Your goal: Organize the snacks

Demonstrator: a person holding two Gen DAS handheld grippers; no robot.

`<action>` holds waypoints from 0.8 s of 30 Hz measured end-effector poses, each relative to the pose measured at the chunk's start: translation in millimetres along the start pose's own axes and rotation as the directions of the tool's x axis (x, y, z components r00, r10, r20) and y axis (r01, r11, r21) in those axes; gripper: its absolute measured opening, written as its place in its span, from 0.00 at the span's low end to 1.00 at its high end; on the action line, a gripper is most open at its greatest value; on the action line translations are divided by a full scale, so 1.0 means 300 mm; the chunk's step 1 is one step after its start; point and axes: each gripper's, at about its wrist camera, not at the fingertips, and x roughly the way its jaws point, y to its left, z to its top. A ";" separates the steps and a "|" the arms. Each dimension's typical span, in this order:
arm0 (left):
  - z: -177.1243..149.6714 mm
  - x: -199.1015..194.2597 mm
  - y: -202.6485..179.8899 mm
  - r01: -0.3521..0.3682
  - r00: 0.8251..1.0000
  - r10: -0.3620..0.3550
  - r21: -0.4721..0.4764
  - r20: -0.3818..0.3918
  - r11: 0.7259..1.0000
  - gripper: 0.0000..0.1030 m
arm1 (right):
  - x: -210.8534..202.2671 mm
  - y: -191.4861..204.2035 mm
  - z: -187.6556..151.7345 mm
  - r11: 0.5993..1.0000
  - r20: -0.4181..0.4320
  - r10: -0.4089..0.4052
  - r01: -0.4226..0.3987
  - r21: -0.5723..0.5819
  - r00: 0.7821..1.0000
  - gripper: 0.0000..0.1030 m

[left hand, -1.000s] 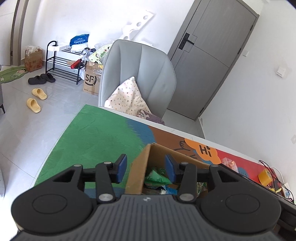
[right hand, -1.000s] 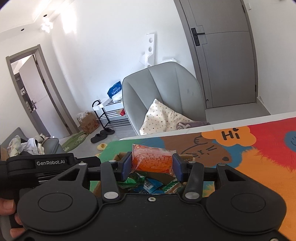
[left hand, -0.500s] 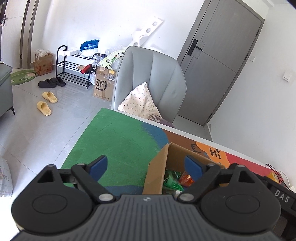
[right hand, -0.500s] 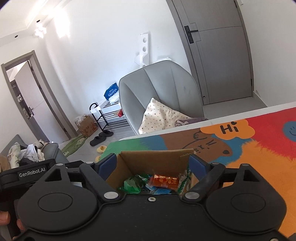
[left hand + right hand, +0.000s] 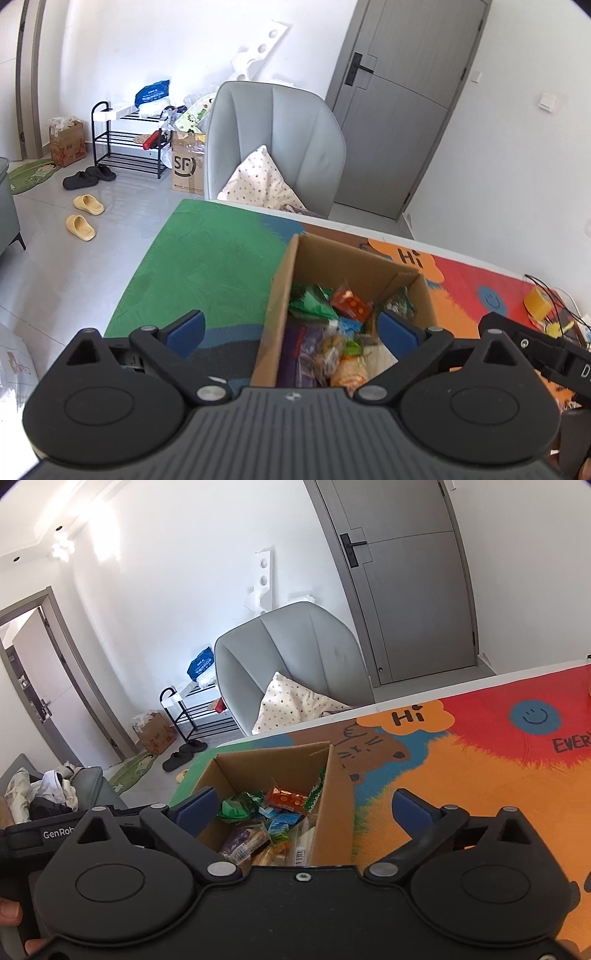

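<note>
An open cardboard box point(image 5: 352, 264) point(image 5: 334, 794) stands on the colourful table mat and holds several snack packets. Among them are an orange packet point(image 5: 349, 301) point(image 5: 288, 799) and a green one point(image 5: 310, 301) point(image 5: 238, 805). My left gripper point(image 5: 291, 326) hovers over the box's left side, its jaws opening wide, and its pads touch nothing. My right gripper point(image 5: 304, 805) hangs over the box's right wall, its jaws likewise opening and gripping nothing. The left gripper's body point(image 5: 55, 834) shows at the left of the right wrist view.
A grey armchair point(image 5: 280, 136) with a spotted cushion point(image 5: 258, 184) stands just past the table's far edge. On the mat to the right lie a yellow object point(image 5: 537, 301) and cables. A shoe rack point(image 5: 125, 147), cartons and slippers sit on the floor at left.
The right gripper let go of the orange packet, which now lies in the box. Both grippers spread their jaws wide and drew back, so more of the box shows.
</note>
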 end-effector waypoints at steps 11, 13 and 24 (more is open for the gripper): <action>-0.090 -0.096 -0.076 0.012 1.000 -0.010 0.106 -0.019 0.994 0.98 | -0.130 -0.030 -0.058 0.998 0.003 -0.061 0.061 0.003 0.998 1.00; -0.104 -0.115 -0.084 0.017 1.000 -0.015 0.119 -0.019 0.993 0.98 | -0.160 -0.035 -0.072 0.997 0.005 -0.078 0.078 0.007 0.997 1.00; -0.171 -0.231 -0.118 0.026 1.000 -0.026 0.190 -0.001 0.981 0.98 | -0.303 -0.014 -0.109 0.990 0.015 -0.137 0.137 -0.031 0.990 1.00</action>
